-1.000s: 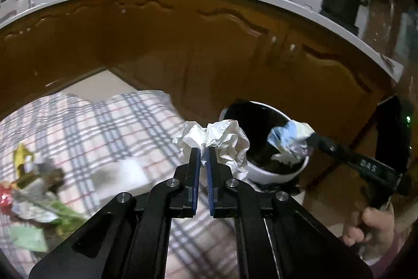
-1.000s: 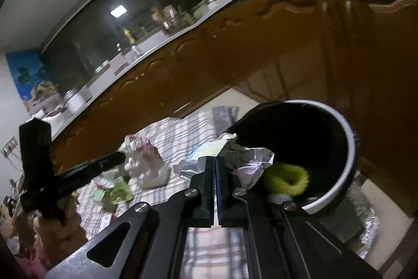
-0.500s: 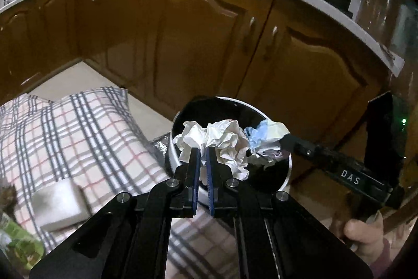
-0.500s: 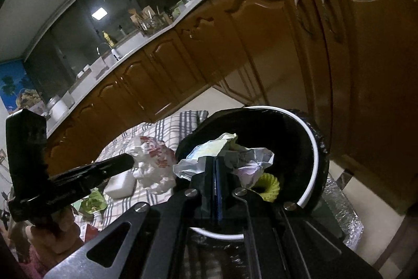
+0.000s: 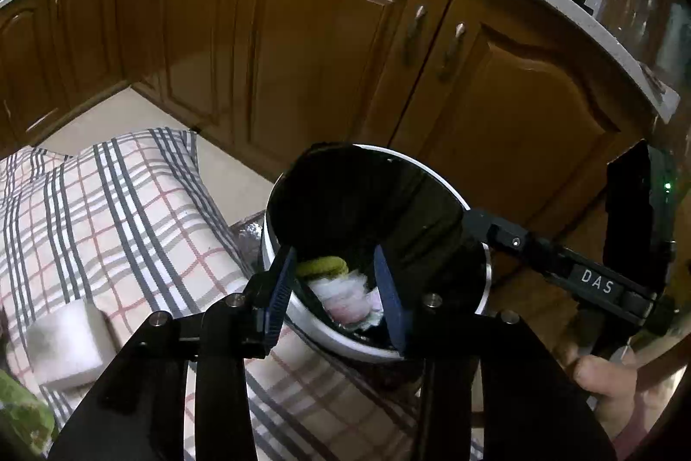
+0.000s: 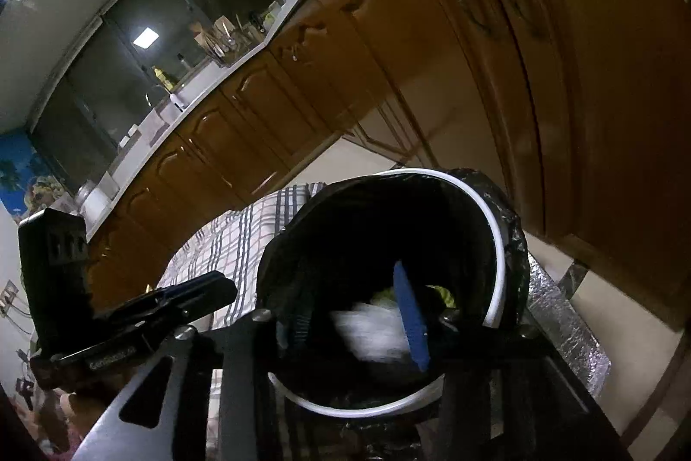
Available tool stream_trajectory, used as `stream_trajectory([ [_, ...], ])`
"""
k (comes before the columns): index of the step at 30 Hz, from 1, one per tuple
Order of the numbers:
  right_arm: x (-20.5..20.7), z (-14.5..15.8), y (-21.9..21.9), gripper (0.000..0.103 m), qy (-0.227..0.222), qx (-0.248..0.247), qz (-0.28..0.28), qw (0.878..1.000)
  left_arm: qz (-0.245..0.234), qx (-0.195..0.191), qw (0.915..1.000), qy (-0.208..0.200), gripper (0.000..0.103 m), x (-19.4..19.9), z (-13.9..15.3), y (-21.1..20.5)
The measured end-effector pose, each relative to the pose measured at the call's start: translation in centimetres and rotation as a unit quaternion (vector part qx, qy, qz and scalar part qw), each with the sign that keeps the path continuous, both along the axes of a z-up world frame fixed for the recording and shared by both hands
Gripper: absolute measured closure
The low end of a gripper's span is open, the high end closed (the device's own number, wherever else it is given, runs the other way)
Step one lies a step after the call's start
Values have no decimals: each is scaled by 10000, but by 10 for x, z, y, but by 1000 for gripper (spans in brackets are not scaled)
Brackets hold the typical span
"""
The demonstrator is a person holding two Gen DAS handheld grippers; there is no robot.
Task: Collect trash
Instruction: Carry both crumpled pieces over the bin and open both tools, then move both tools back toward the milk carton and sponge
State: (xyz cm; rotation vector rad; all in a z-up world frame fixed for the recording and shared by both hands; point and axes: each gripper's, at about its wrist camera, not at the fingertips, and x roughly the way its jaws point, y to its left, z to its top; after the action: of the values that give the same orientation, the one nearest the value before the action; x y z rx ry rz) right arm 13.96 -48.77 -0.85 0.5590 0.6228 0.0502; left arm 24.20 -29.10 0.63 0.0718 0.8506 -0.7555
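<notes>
Between the blue pads of the left claw [image 5: 334, 297], whose jaws have just been opening and now stand apart with nothing pinched, a wad of crumpled white paper [image 5: 345, 294] lies down inside the bin [image 5: 486, 279], beside a yellow-green scrap [image 5: 321, 266]. Just beyond that claw's tips the bin's white rim and black liner fill the view. From the right claw [image 6: 352, 314], also freshly parted and empty, the same pale wad [image 6: 371, 331] shows as a blur between the pads, seemingly falling or already at the bottom; I cannot tell which. To the left of the left claw, a white block [image 5: 64, 344] sits on a checked cloth [image 5: 108, 210], and a green wrapper [image 5: 21, 413] peeks in at the lower edge. Farther off, brown cabinet doors [image 5: 324, 42] rise behind the bin.

Such paper is likely light, soft and springy, so a pinch across any protruding fold should do. The wrapper looks thin and probably slippery; taking a bunched edge seems safest.
</notes>
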Motion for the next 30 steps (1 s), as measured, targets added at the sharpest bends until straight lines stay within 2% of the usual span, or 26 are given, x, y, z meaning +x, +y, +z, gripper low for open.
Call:
stream_trajectory([
  [6, -9, 2, 10, 42, -145, 58, 49, 9999, 185, -160, 9997, -12, 66, -11, 1, 28],
  [15, -17, 4, 54, 42, -227, 110, 439, 9987, 688, -304, 9970, -168, 66, -33, 8, 99],
  [30, -19, -4, 134, 42, -123, 108, 1149, 9932, 1648, -394, 9854, -180, 66, -67, 8, 221],
])
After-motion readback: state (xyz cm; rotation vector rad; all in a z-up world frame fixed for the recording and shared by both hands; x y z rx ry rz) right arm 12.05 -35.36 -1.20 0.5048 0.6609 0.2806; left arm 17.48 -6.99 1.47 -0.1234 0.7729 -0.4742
